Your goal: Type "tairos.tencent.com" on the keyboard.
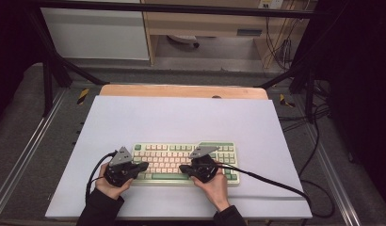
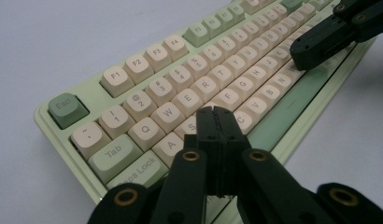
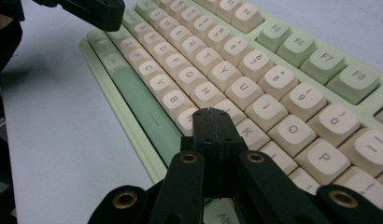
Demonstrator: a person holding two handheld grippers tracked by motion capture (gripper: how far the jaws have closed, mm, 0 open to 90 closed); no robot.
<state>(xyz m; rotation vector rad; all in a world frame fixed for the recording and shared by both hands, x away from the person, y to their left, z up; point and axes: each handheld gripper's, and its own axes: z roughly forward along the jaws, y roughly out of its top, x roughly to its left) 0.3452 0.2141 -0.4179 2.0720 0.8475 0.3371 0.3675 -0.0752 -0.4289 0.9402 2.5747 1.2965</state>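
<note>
A person sits at a table covered by a pale sheet (image 1: 181,117), holding a two-jaw gripper in each hand over a green and cream keyboard (image 1: 181,162) that lies flat near the front edge, squarely before them. The left gripper (image 1: 143,166) hangs over the keyboard's left letter keys, its black jaws pressed together with nothing between them; in the left gripper view its closed tip (image 2: 216,114) sits just above the home row near the D and F keys. The right gripper (image 1: 182,167) hangs over the middle-right letters, jaws likewise pressed flat together and empty; in the right gripper view its tip (image 3: 211,116) is near the J, N and M keys (image 3: 189,119). Whether either tip actually touches a keycap cannot be told. The work appears to be typing with the closed tips used like fingertips, both poised at a starting position. The next move likely calls for a short, straight dip onto a single key, centred so neighbouring caps stay unpressed.
</note>
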